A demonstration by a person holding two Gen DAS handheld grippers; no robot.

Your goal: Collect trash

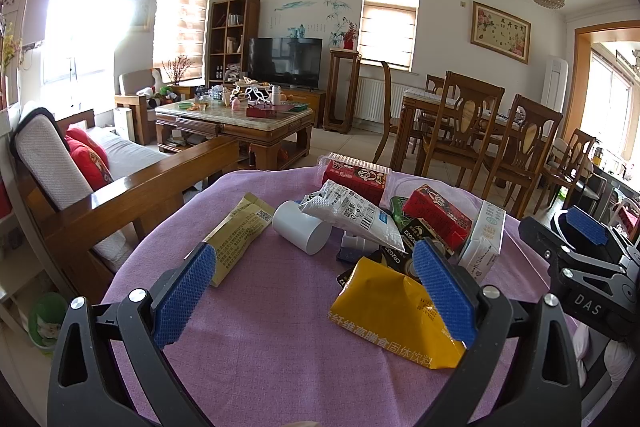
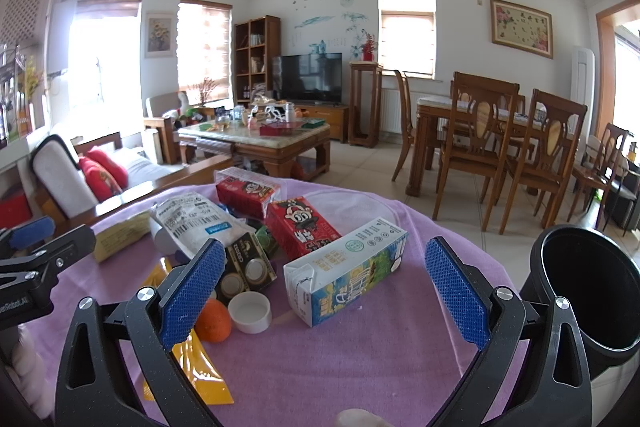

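Observation:
Trash lies on a round table with a purple cloth [image 1: 260, 347]. In the left wrist view: a yellow pouch [image 1: 392, 319], an olive packet [image 1: 240, 235], a white cup [image 1: 302, 227] on its side, a white barcode bag [image 1: 356, 215], red cartons [image 1: 436, 217]. My left gripper [image 1: 316, 291] is open above the cloth, near the yellow pouch. In the right wrist view: a milk carton [image 2: 344, 271], a white cap [image 2: 250, 313], an orange [image 2: 214, 321], a battery pack [image 2: 246, 263]. My right gripper [image 2: 324, 291] is open, just short of the milk carton. A black bin [image 2: 588, 291] stands at the right.
A wooden sofa [image 1: 120, 195] stands left of the table. Dining chairs [image 1: 500, 143] and a dining table stand beyond on the right. A cluttered coffee table [image 1: 236, 119] is farther back. A green bin [image 1: 46, 319] sits on the floor at left.

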